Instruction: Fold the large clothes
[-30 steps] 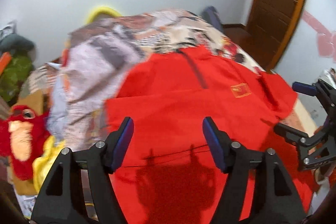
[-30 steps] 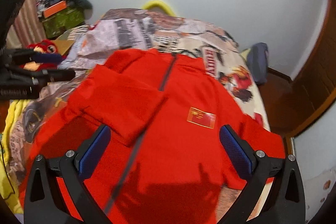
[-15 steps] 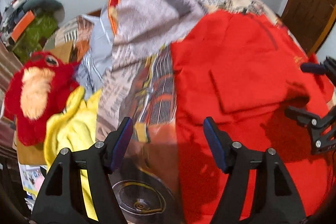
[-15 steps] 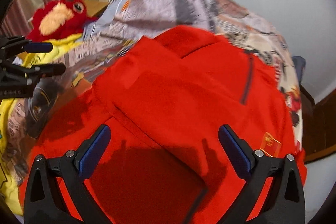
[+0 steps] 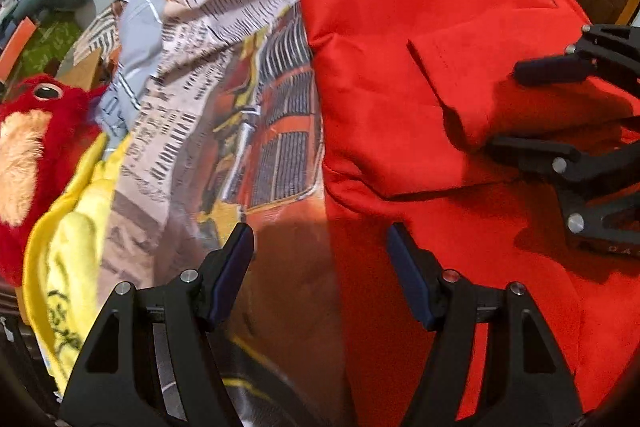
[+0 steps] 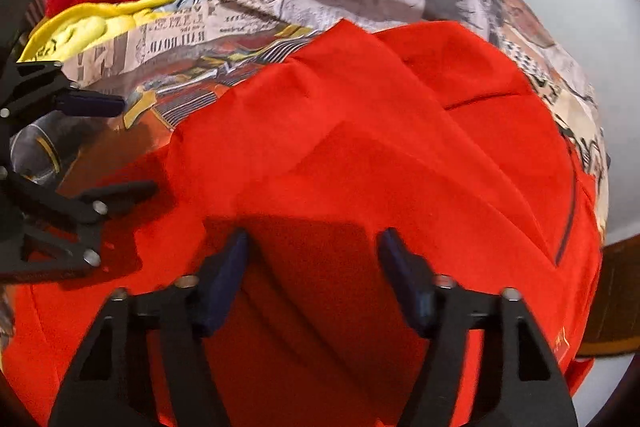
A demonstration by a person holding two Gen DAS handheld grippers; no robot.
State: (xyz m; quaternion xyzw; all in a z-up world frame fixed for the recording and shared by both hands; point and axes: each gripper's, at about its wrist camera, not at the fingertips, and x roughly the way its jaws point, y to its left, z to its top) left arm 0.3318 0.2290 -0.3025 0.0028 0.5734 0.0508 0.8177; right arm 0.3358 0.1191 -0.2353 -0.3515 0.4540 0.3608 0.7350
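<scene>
Both grippers have dropped to the red jacket (image 6: 360,147) hem: right gripper (image 6: 312,267) jaws just narrowing, nothing pinched yet; left gripper (image 5: 320,267) jaws apart, straddling its edge.

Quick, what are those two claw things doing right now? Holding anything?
Left gripper: jaws open, empty.
Right gripper: jaws just been closing, open, nothing gripped, over the red jacket.

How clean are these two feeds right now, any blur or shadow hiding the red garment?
Left wrist view: fisheye bending at the edges, the right gripper smeared by motion, shadow across the red garment near the left gripper. Right wrist view: soft motion blur overall, a dark shadow on the cloth between its fingers.
</scene>
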